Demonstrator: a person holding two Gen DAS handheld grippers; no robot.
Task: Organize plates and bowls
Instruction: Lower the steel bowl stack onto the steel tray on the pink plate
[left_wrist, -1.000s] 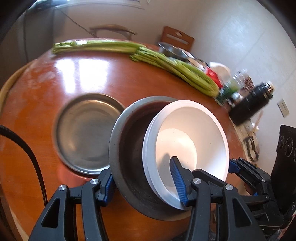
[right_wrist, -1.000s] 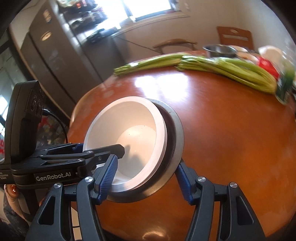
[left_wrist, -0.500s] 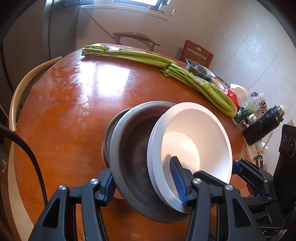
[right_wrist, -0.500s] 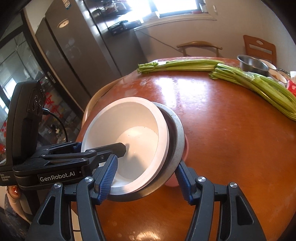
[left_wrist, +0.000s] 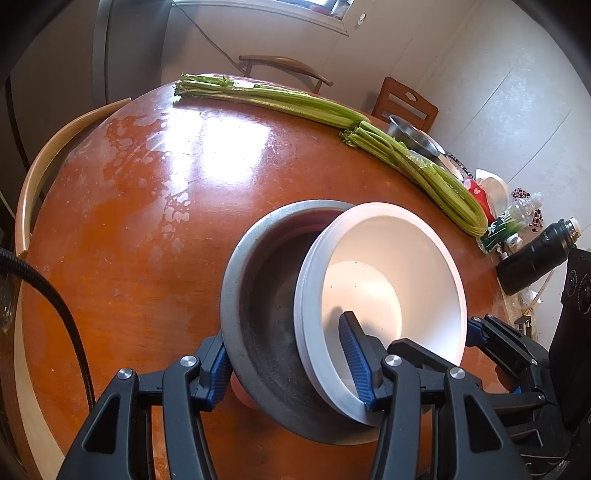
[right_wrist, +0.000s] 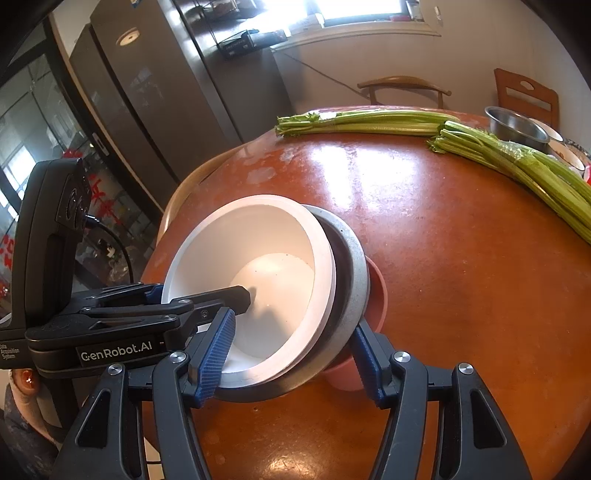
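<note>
A white bowl sits nested in a larger grey bowl, and both grippers carry the pair tilted over the round wooden table. My left gripper is shut on the pair's near rim, one finger inside the white bowl and one outside the grey. My right gripper is shut on the opposite rim in the same way. A pink bowl lies right under the pair, mostly hidden; only a sliver of it shows in the left wrist view. Whether the grey bowl touches it I cannot tell.
Two long celery bunches lie across the far side of the table. A steel bowl, a black flask and small bottles crowd the right edge. Wooden chairs ring the table; a fridge stands behind.
Both grippers carried the nested bowls sideways across the table and slightly down. They now hang over the grey-lined pink bowl that lay in the open to their left.
</note>
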